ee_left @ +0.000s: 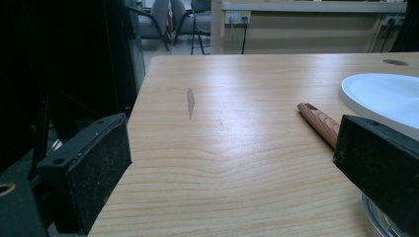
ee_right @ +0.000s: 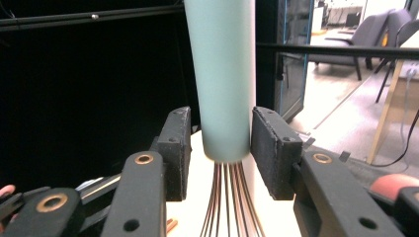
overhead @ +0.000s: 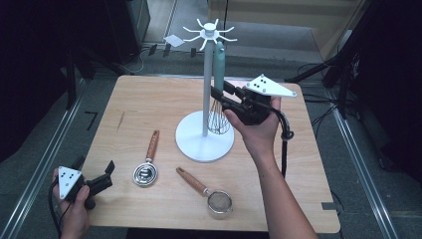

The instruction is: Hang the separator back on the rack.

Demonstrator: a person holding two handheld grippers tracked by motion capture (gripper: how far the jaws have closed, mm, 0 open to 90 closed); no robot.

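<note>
A whisk with a pale teal handle (overhead: 219,62) (ee_right: 225,74) hangs from a hook of the white utensil stand (overhead: 205,89), its wire loops (overhead: 218,119) just above the round base. My right gripper (overhead: 220,88) (ee_right: 221,148) reaches in from the right, level, with its jaws around the bottom end of the handle. In the right gripper view a narrow gap shows between the left pad (ee_right: 179,148) and the handle; the right pad (ee_right: 269,148) sits at the handle's edge. My left gripper (overhead: 94,164) (ee_left: 232,163) rests open at the table's front left corner, with nothing between its jaws.
A metal scoop with a wooden handle (overhead: 146,173) (ee_left: 318,123) lies left of the stand's base (overhead: 204,142) (ee_left: 380,96). A small strainer with a wooden handle (overhead: 219,201) lies near the front edge. The wooden table (overhead: 149,99) has dark floor around it.
</note>
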